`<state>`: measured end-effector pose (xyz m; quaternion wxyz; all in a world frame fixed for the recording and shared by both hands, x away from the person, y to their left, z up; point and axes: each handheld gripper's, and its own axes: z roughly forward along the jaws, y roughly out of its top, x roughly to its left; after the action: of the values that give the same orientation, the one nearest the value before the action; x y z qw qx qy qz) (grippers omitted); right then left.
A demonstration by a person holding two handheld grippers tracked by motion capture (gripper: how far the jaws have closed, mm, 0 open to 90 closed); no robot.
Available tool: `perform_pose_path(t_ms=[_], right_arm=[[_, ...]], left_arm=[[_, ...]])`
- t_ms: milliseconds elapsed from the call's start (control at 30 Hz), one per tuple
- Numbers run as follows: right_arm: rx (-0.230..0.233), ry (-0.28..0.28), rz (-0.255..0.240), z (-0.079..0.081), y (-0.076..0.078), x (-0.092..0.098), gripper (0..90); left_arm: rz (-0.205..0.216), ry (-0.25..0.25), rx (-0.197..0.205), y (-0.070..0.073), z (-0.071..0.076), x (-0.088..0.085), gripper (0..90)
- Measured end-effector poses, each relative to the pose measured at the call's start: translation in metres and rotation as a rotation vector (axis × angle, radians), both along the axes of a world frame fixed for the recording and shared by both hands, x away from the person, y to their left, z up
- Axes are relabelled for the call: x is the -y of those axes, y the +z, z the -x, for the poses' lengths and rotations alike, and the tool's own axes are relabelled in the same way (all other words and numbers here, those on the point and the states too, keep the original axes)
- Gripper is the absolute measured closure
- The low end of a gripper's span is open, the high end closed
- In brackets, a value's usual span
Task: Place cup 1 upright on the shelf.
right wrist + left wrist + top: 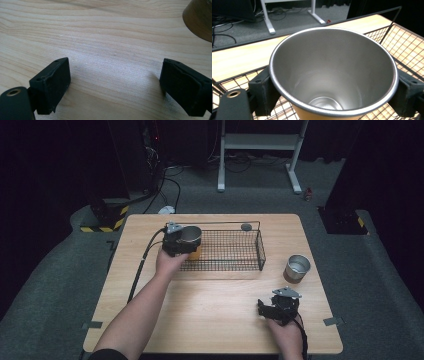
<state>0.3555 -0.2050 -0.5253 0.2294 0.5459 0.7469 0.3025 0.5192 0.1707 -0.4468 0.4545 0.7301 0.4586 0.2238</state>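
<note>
- The orange steel cup (333, 75) sits upright, clamped between the left gripper's (176, 242) fingers (263, 90) at the wire basket's (235, 265) near-left corner, probably so it goes in mouth up.
- The right gripper (272, 309) rests on the bench (210, 315), fingers (51, 83) apart and empty, likely waiting for the second cup (297, 268) nearby.

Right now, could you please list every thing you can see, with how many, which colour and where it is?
table: one, light wood, on grey carpet.
wire basket: one, black, on the table's far half.
held cup: one, steel inside, orange outside, over the basket's left end, gripped.
second cup: one, steel, on the table, right of the basket.
small disc: one, grey, behind the basket.
white stand: one, on the floor beyond.
left gripper: black, jaws shut on the held cup.
right gripper: black, jaws open, above bare table.
</note>
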Motion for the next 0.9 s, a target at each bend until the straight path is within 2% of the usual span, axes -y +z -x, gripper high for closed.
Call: perform_pose_path(t_ms=[433,600,667,900], right_arm=[[-0.001,0.001,0.000,0.000,0.000,0.000,9.7],[0.000,0.000,0.000,0.000,0.000,0.000,9.7],[0.000,0.000,0.000,0.000,0.000,0.000,9.7],[0.000,0.000,0.000,0.000,0.000,0.000,9.7]], left_arm=[[-0.071,0.020,-0.004,-0.003,-0.001,0.006,13.6],[-0.134,0.026,-0.018,-0.004,0.000,0.011,13.6],[-0.146,0.021,-0.032,-0.004,0.001,0.012,13.6],[-0.144,0.019,-0.065,-0.008,0.003,0.014,13.7]])
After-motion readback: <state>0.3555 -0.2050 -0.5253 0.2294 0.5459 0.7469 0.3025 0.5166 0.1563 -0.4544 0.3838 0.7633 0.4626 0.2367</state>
